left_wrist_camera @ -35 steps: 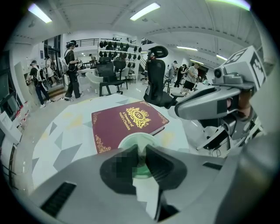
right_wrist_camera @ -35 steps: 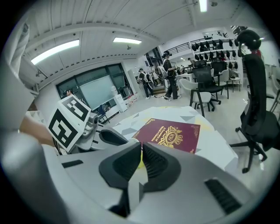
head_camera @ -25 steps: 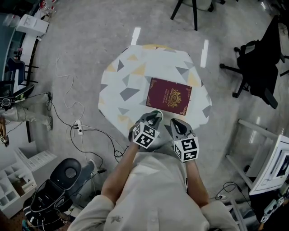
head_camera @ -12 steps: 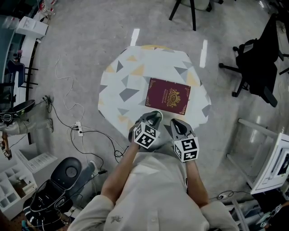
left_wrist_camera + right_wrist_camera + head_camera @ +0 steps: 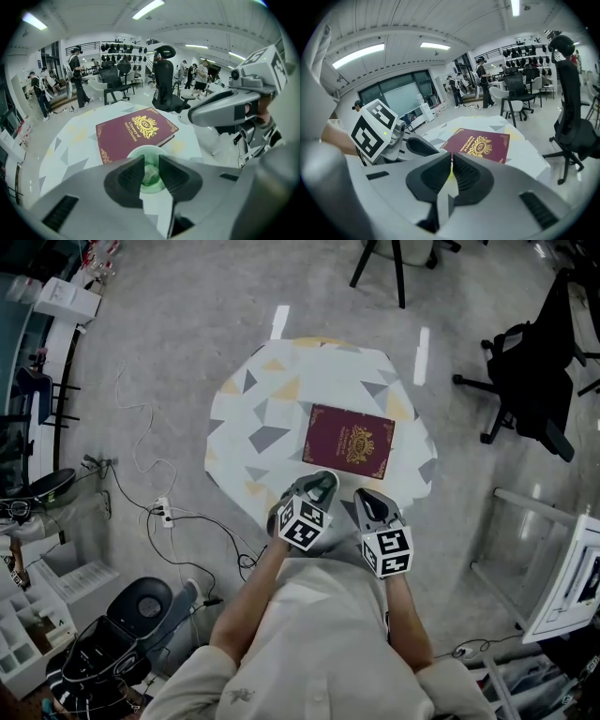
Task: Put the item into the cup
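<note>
A green cup (image 5: 324,478) stands near the front edge of the patterned table (image 5: 262,399), just below a maroon book (image 5: 350,441). My left gripper (image 5: 317,487) hovers over the cup. In the left gripper view its jaws (image 5: 151,169) stand a little apart, and between them I look down into the cup (image 5: 151,152), where a small crumpled item (image 5: 149,175) lies. My right gripper (image 5: 367,497) sits beside it to the right, over the table's edge. In the right gripper view its jaws (image 5: 451,169) are shut, leaving only a thin sliver. The book (image 5: 480,144) lies beyond them.
Black office chairs (image 5: 534,381) stand to the right and behind the table. Cables and a power strip (image 5: 161,510) lie on the floor to the left, with shelving (image 5: 562,577) at the right. People stand far off in both gripper views.
</note>
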`<act>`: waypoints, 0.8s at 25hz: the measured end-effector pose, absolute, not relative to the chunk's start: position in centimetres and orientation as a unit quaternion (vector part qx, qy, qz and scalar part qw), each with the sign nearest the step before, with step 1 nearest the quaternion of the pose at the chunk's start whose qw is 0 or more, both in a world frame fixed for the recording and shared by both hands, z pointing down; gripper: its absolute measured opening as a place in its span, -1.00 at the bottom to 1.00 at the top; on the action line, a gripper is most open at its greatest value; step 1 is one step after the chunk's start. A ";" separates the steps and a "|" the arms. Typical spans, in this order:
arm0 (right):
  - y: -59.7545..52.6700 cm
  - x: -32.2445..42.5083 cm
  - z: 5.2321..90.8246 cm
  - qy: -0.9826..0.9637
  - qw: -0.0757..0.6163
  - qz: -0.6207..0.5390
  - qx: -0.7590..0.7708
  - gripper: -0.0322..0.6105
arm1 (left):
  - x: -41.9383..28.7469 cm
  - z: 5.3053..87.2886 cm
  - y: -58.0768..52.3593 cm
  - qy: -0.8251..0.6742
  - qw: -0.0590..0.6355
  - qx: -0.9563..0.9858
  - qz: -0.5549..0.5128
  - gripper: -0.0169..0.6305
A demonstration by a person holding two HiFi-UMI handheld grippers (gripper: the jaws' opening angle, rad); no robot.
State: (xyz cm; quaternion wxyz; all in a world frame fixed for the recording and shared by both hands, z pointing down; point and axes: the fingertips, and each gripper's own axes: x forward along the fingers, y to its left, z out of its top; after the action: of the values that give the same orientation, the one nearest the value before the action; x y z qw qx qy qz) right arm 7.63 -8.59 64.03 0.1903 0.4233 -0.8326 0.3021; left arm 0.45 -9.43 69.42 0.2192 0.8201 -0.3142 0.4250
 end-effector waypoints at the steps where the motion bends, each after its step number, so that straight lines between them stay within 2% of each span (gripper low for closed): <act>1: -8.6 7.6 63.9 -0.833 0.191 0.301 0.424 -0.84 | 0.4 69.2 -9.5 -0.315 0.218 0.821 0.423 -0.62; 11: -9.4 7.2 61.7 -0.840 0.181 0.272 0.434 -0.82 | 0.3 64.7 -10.9 -0.331 0.192 0.846 0.371 -0.61; 20: -10.9 7.1 56.3 -0.853 0.161 0.212 0.448 -0.80 | -0.1 57.1 -12.8 -0.348 0.147 0.881 0.283 -0.62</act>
State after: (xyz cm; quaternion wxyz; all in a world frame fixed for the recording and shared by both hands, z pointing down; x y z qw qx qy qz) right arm 7.10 -10.88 56.29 0.1607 0.4482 -0.8534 0.2120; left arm -0.09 -12.77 57.14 0.1474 0.8814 -0.3483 0.2831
